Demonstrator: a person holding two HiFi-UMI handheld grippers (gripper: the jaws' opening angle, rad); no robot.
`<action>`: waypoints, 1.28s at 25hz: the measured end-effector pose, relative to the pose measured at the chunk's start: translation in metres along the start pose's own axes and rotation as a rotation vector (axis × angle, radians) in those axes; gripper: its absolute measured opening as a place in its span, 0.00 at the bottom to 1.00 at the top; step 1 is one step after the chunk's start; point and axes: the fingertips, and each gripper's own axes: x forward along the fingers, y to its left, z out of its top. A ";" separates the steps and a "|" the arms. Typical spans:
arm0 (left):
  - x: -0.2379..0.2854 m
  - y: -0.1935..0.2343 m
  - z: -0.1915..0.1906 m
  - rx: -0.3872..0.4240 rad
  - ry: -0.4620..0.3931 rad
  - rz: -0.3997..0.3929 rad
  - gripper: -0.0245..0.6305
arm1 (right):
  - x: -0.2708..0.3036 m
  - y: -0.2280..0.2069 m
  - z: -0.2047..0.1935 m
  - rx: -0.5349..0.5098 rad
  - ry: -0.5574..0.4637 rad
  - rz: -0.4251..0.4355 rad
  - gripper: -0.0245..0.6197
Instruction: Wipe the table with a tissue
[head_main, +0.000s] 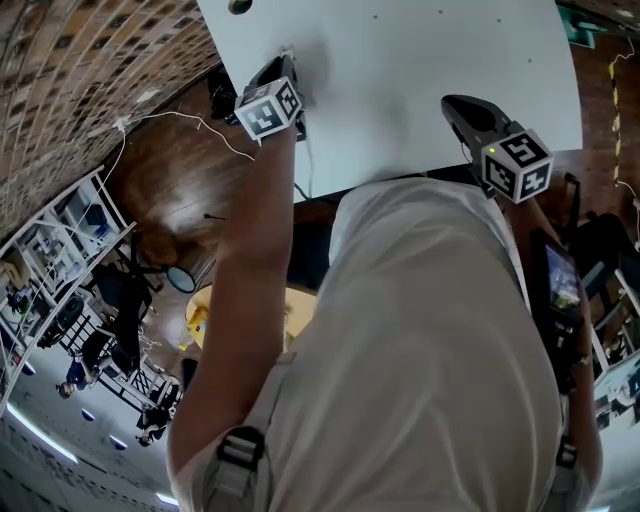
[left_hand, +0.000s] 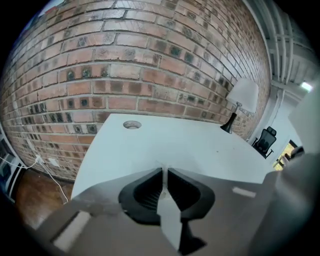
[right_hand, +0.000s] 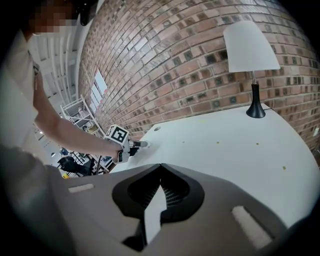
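Where the tissue (left_hand: 164, 172) sits: clamped in the left gripper (left_hand: 165, 169), over the table (head_main: 420, 90) near its left edge. Only a thin white strip of it shows between the jaws, and it is hard to tell from the white top.
Left gripper: jaws drawn almost together, gripping the tissue. The tip points down at the table, between the hole (left_hand: 131, 125) and the near edge.
Right gripper (right_hand: 160, 166): jaws closed tip to tip with nothing between them. It is over the table's near edge, well apart from the left gripper on its right. Whether it touches the top I cannot tell.
Table: white, its top bare apart from a few small specks (right_hand: 217, 143).
Hole: round, set in the table near its far left corner.
Lamp (right_hand: 252, 55): white shade on a black stem and base, standing upright on the table's far right part, close to the wall (left_hand: 125, 60).
Wall: brick, running along the table's far edge.
Floor (head_main: 170, 170): dark wood, left of the table, with a white cable (head_main: 180, 117) lying on it.
Chair (left_hand: 265, 140): black office chair, beyond the table's right end.
Arm (head_main: 255, 230): bare, stretched to the table's left edge and carrying the left gripper.
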 end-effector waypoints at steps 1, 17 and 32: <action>0.001 -0.004 0.000 0.005 0.001 -0.002 0.10 | 0.000 0.000 0.001 0.000 -0.003 0.002 0.05; 0.004 -0.102 -0.033 -0.068 0.082 -0.272 0.10 | -0.004 -0.004 0.014 -0.015 -0.027 0.006 0.05; -0.069 -0.126 -0.061 -0.214 -0.006 -0.480 0.10 | 0.023 0.020 0.014 -0.062 -0.021 -0.001 0.05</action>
